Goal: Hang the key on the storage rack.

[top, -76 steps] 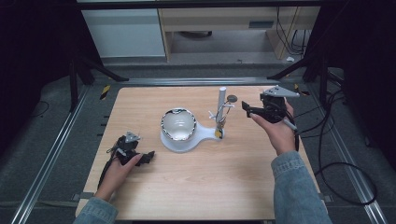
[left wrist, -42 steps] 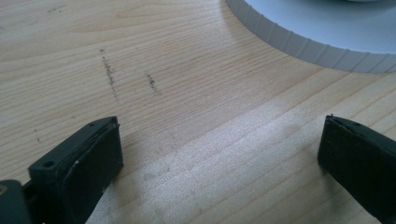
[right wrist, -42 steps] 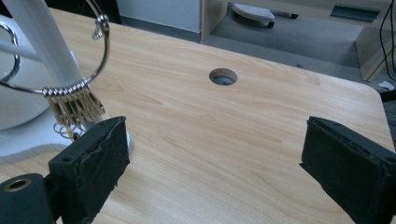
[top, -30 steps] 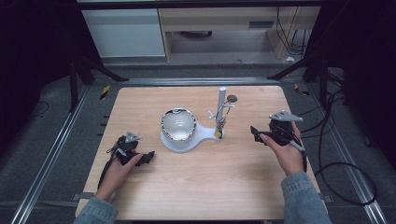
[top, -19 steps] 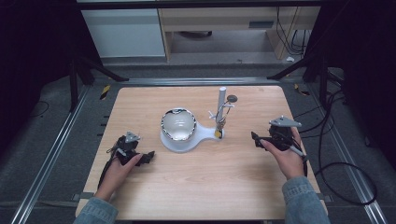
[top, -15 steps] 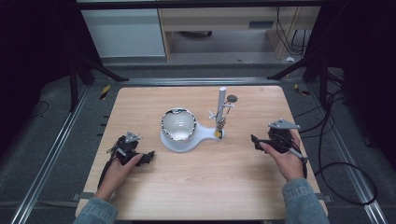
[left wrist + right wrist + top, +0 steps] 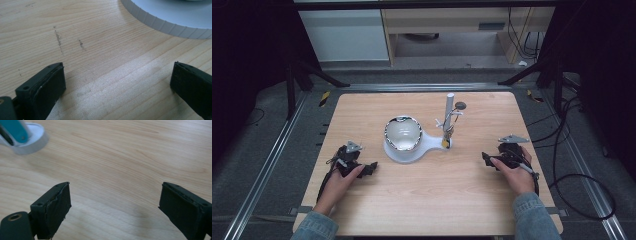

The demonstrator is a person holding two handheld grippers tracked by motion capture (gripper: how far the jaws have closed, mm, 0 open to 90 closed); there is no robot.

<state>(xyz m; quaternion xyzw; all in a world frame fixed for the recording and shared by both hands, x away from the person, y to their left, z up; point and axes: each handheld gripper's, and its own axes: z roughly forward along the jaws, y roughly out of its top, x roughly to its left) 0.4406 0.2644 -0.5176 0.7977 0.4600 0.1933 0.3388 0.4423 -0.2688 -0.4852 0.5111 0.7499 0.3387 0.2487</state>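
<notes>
A white stand (image 7: 428, 145) sits mid-table, with a shiny bowl (image 7: 402, 133) on its round base and an upright grey post (image 7: 449, 114) carrying small hanging pieces. My left gripper (image 7: 371, 168) rests on the wooden table (image 7: 432, 190) at the front left, open, its jaws wide apart over bare wood (image 7: 117, 82); the stand's ribbed white rim (image 7: 160, 23) lies just ahead of it. My right gripper (image 7: 485, 159) rests at the front right, open, with only wood between its jaws (image 7: 115, 207). A teal piece (image 7: 15, 130) on the stand's white foot (image 7: 30, 141) shows at upper left.
The table's right edge (image 7: 539, 165) lies close beside the right hand. Black cables (image 7: 582, 170) trail on the floor to the right. Metal rails (image 7: 272, 155) run along the table's left side, and a cabinet (image 7: 347, 30) stands beyond the far edge.
The right hand has come down from the far right of the table toward the front and now rests on the wood. The left hand has stayed still.
</notes>
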